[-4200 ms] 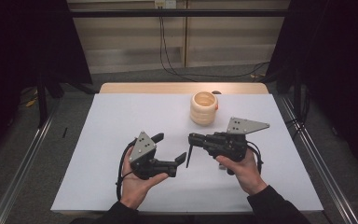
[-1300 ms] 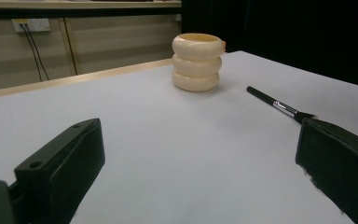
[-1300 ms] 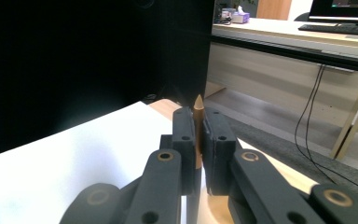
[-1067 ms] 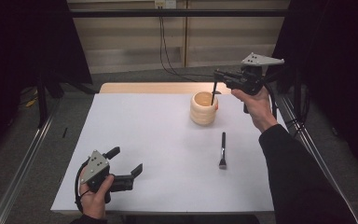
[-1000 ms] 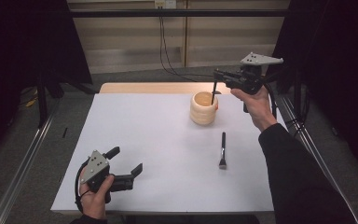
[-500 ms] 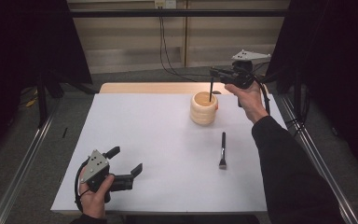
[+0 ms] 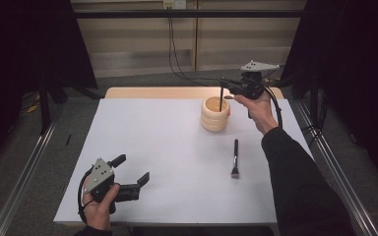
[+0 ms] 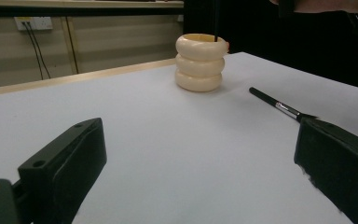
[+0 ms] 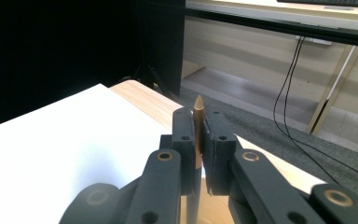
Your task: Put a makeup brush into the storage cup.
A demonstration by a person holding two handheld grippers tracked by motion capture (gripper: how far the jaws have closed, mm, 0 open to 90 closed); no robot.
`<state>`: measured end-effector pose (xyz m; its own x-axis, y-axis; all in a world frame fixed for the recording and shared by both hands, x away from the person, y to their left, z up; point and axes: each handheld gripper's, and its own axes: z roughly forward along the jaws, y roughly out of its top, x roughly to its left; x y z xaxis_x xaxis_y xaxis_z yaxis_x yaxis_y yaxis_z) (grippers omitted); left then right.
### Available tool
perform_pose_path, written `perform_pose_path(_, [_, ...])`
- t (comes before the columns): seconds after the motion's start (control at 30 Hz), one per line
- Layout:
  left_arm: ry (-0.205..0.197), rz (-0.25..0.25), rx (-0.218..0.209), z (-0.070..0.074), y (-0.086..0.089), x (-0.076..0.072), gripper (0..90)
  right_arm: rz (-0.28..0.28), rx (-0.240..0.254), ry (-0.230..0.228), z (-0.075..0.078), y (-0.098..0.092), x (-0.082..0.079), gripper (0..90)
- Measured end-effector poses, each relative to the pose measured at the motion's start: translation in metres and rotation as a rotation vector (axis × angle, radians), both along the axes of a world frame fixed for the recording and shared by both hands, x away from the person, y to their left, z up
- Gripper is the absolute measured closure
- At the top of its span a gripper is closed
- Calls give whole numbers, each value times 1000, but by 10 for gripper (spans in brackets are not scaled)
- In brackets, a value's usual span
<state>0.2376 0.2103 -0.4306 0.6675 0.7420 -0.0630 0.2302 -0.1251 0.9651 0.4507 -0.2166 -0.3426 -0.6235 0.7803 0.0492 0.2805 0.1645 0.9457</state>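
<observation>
- No readable writing or labels on anything.
- Right gripper (image 7: 225, 90) hangs just above the cup (image 7: 215, 114), jaws clamped on a thin pencil (image 9: 198, 126); pointed wooden tip sticks out past the pads, dark lower end reaches into the cup mouth.
- Left gripper (image 7: 130, 170) near the table's (image 7: 162, 142) front-left corner, well apart from the cup, jaws wide open, holding nothing.
- Brush (image 7: 235, 158) lies flat, near the cup on the person's side.
- Wall socket (image 8: 31, 22) with cables behind the table.
</observation>
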Motion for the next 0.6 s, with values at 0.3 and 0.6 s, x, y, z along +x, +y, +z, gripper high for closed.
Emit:
perform_pose_path(0.3, [-2,-8,2,0,0,0,23,-11,8,13,-12,-3,-4,840])
perform_pose_path(0.6, [2,-8,3,0,-1,0,24,-28,14,27,-27,-3,-5,840])
